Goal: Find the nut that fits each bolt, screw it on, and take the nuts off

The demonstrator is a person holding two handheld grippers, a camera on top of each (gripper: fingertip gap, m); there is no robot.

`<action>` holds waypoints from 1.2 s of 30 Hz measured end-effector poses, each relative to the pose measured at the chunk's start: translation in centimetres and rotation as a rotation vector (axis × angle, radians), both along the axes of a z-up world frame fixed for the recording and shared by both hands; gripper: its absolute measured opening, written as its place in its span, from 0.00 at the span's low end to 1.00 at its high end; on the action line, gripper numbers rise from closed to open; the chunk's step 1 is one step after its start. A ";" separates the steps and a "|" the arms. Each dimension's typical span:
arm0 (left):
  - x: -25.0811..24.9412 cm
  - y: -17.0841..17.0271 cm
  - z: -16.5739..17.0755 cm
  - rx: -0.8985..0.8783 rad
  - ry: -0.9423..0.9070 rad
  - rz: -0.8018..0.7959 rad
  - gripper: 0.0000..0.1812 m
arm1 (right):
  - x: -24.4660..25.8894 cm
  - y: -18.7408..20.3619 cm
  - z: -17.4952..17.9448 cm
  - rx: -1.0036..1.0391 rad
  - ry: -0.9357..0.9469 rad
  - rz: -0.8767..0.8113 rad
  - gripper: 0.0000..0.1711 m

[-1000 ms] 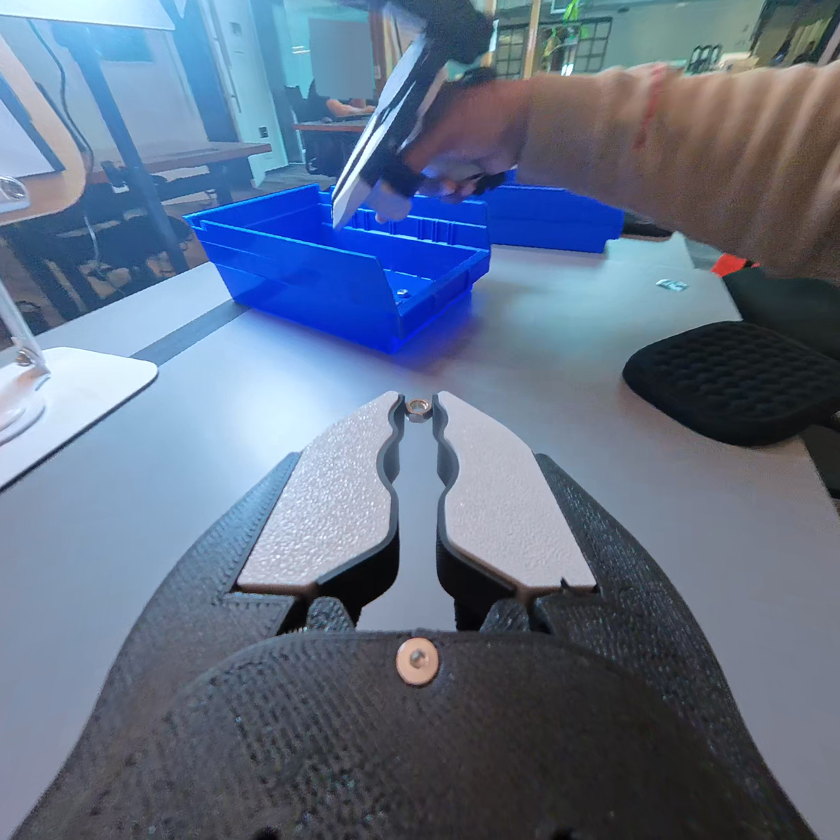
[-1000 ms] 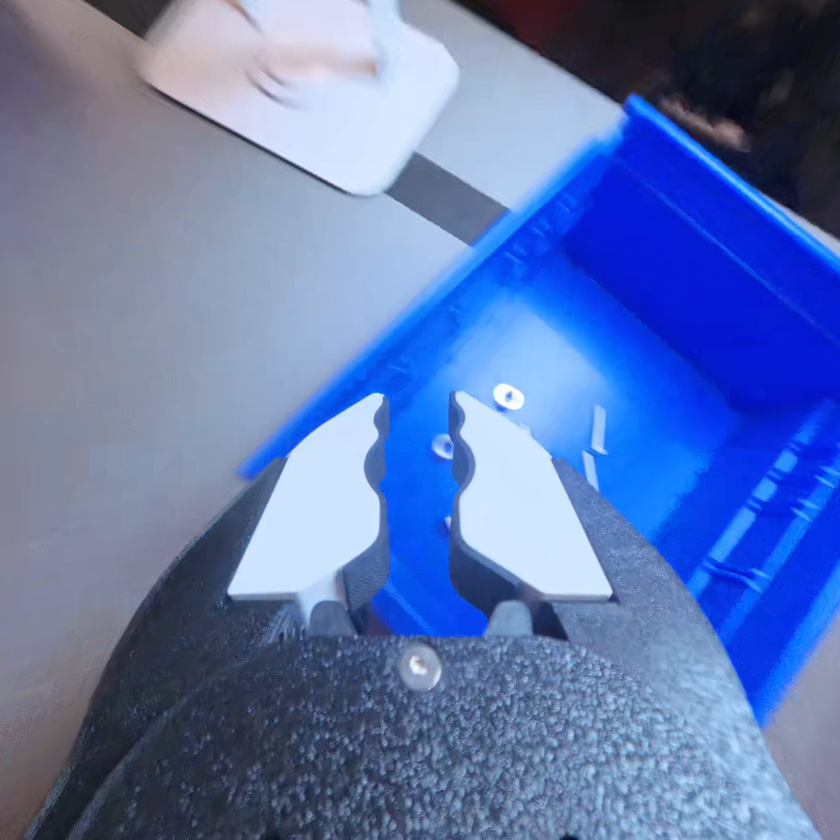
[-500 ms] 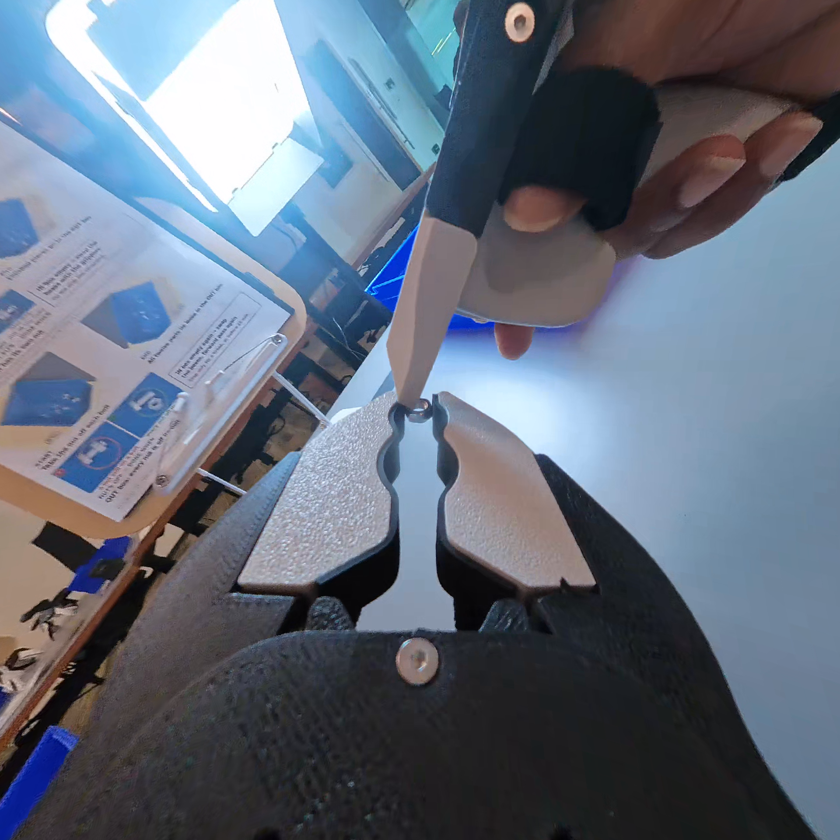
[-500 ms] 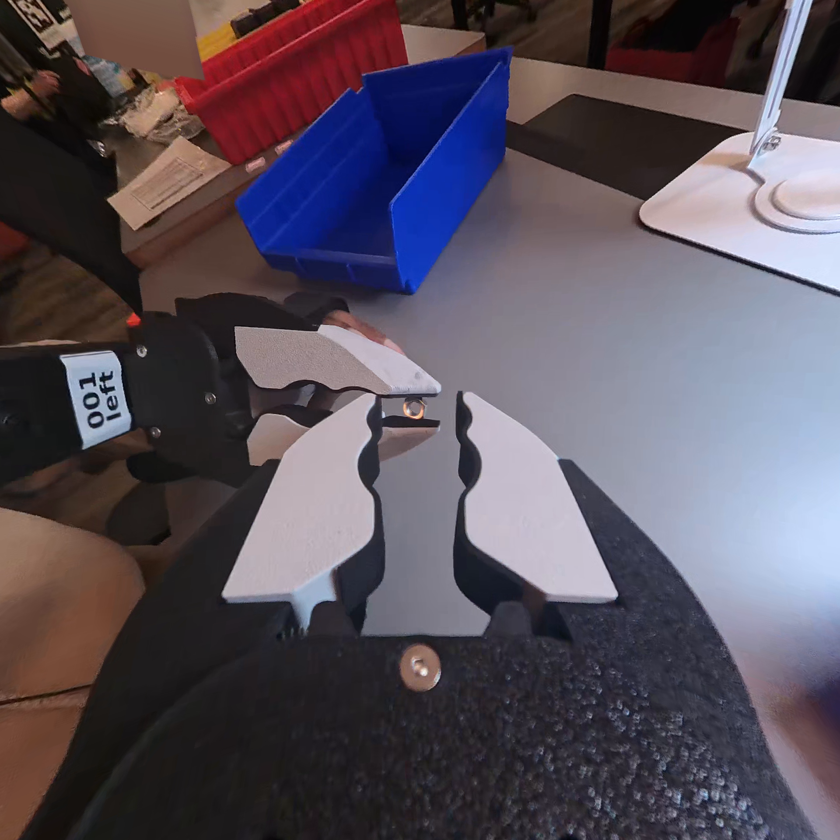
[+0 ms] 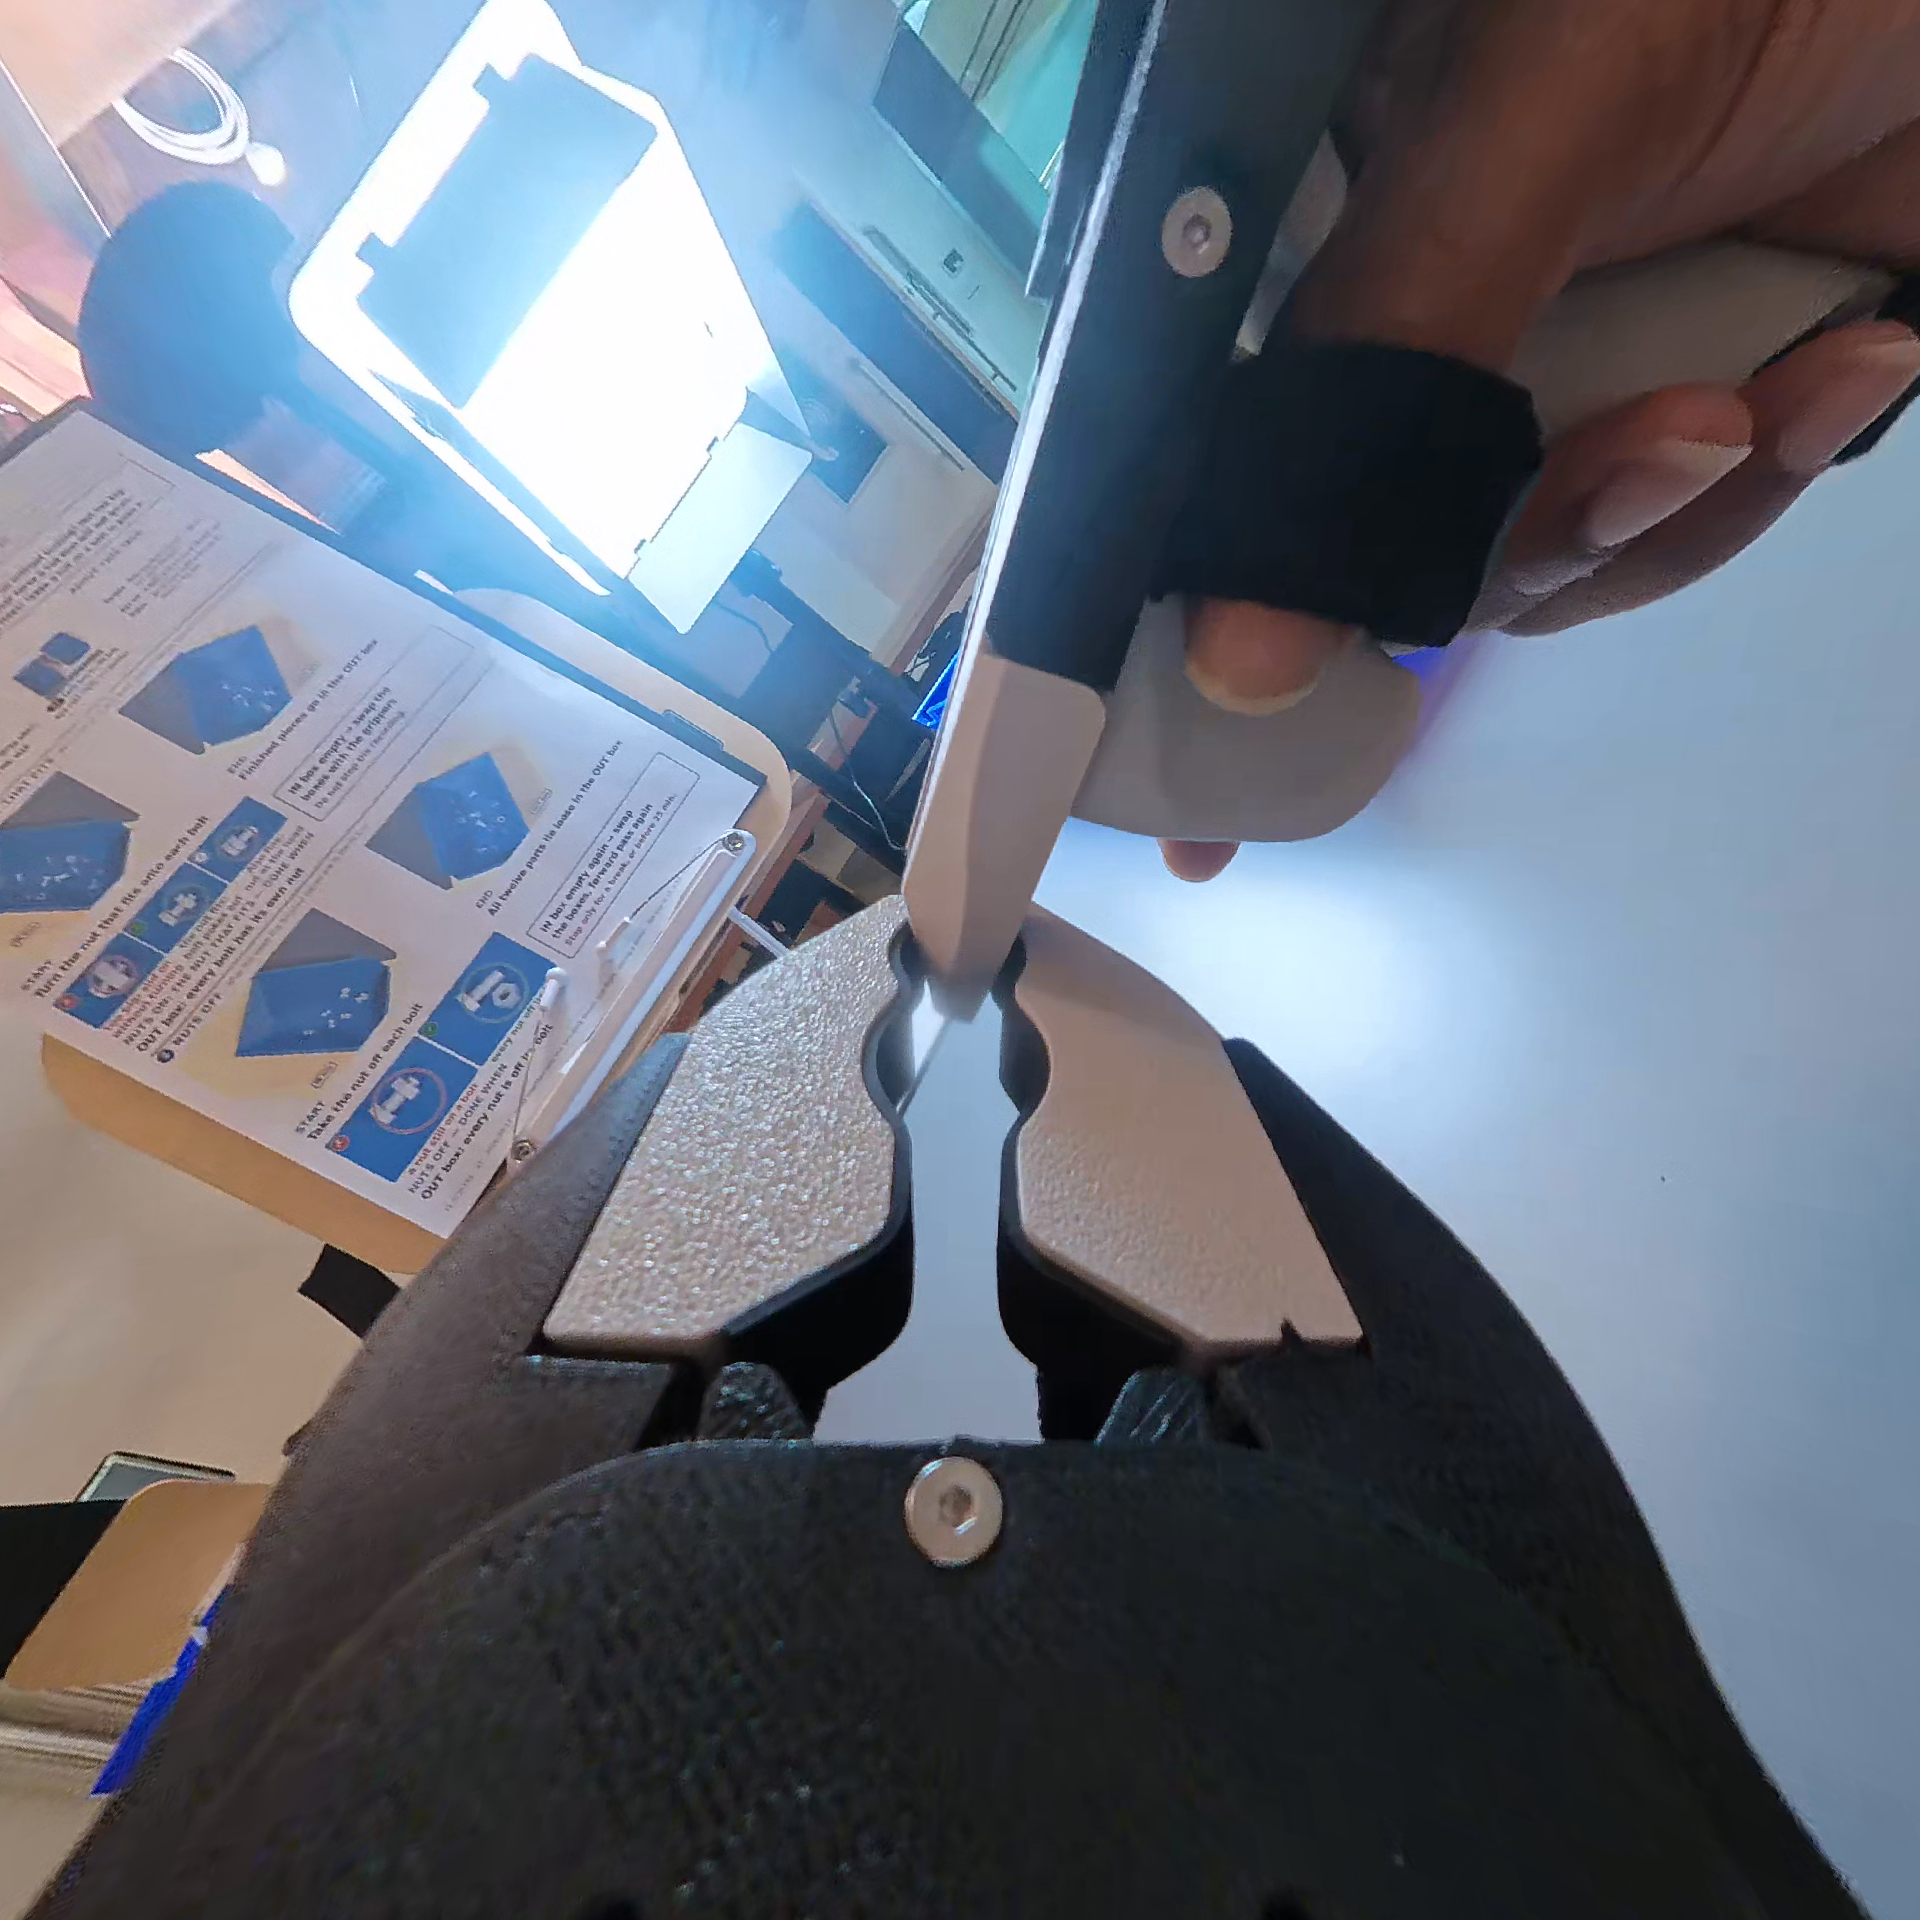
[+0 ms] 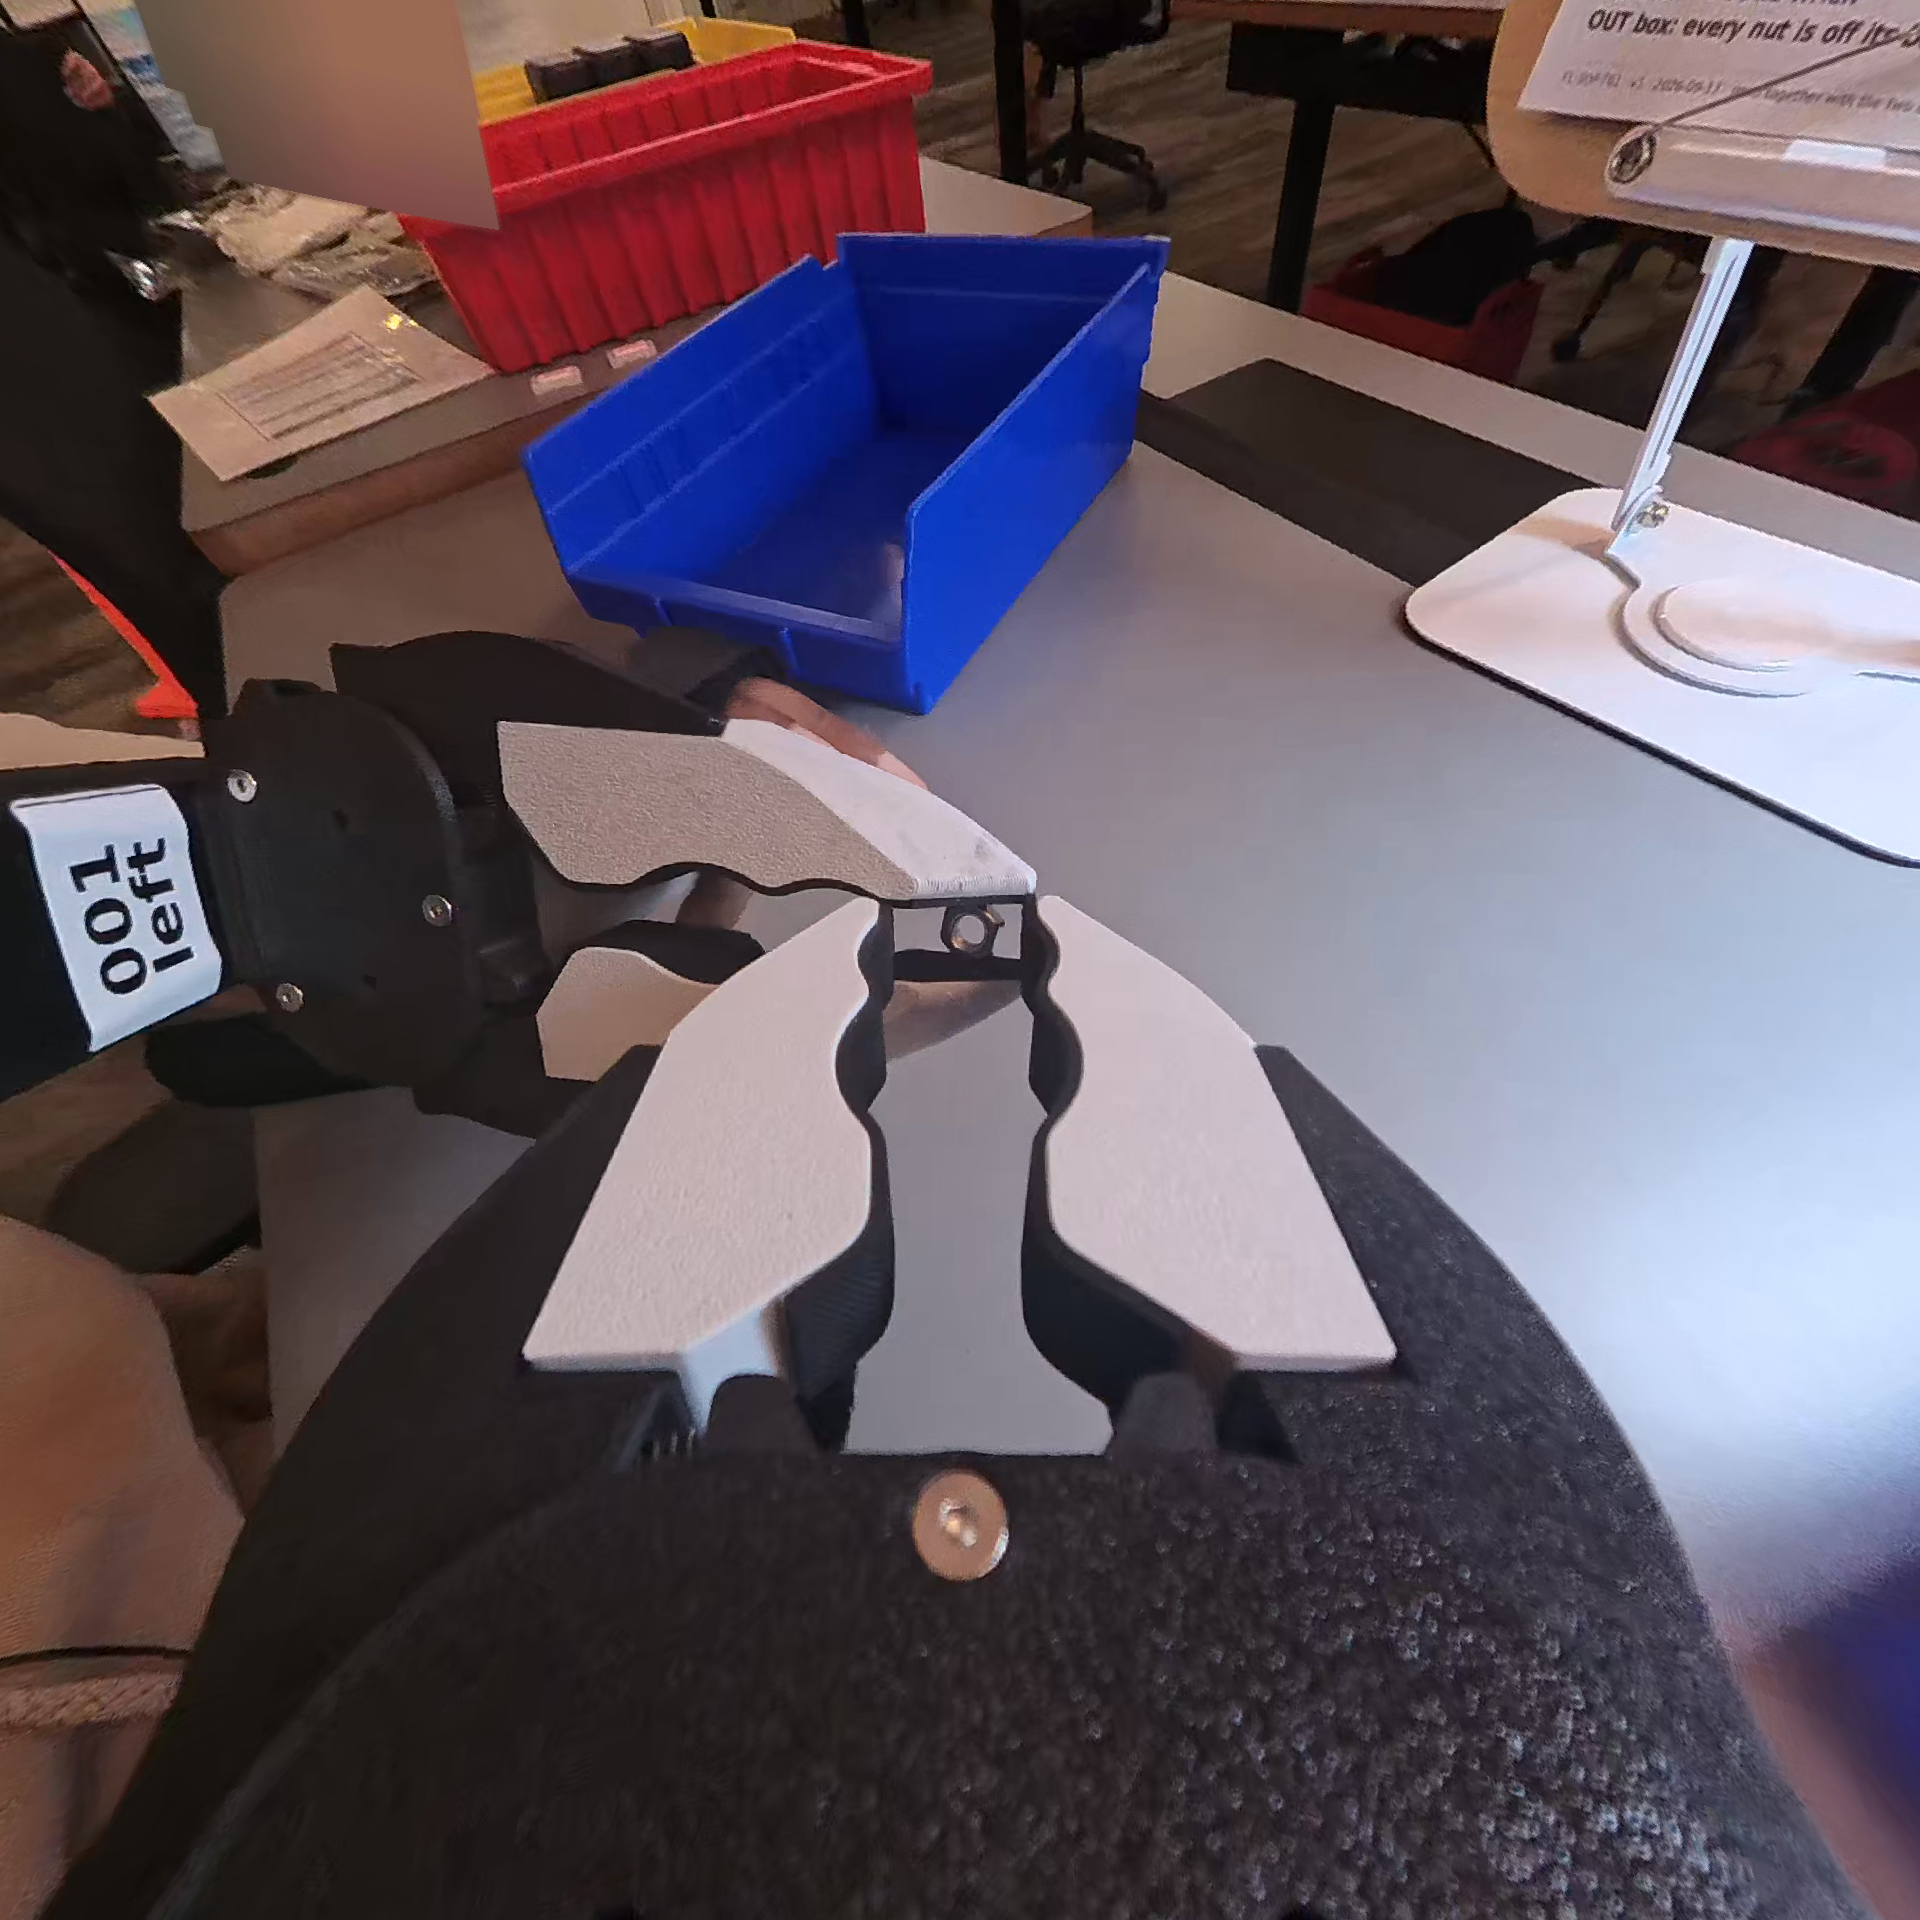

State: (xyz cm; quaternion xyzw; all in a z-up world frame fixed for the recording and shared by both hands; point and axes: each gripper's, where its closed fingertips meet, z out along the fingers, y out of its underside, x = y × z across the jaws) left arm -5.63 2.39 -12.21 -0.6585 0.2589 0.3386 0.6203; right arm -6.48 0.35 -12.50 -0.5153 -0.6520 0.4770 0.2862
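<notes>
We see the left tool (image 6: 971, 935) pinching a small nut (image 6: 968, 928) at its tips, while the right tool (image 6: 961, 925) stands spread around it above the grey worktop (image 6: 1351, 883).

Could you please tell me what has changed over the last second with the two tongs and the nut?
The right tongs left the blue bin and swung over to the left tongs, closing in around the nut until their open tips flank it. The left tongs lifted off the table and tilted sideways. Unchanged: the left tongs stay shut on the nut, and the right tongs are open.
</notes>
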 end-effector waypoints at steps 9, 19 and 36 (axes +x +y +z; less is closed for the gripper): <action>0.9 -0.2 0.2 0.016 0.070 -0.059 0.08 | 0.9 -1.0 0.3 -0.162 0.077 0.118 0.00; -2.1 -0.9 2.6 0.052 -0.232 -0.124 0.06 | 1.4 0.2 1.8 -0.179 0.122 0.159 0.01; -9.8 -6.2 7.0 0.230 -0.744 -0.138 0.03 | 5.3 -9.2 -5.2 0.012 0.008 0.615 0.06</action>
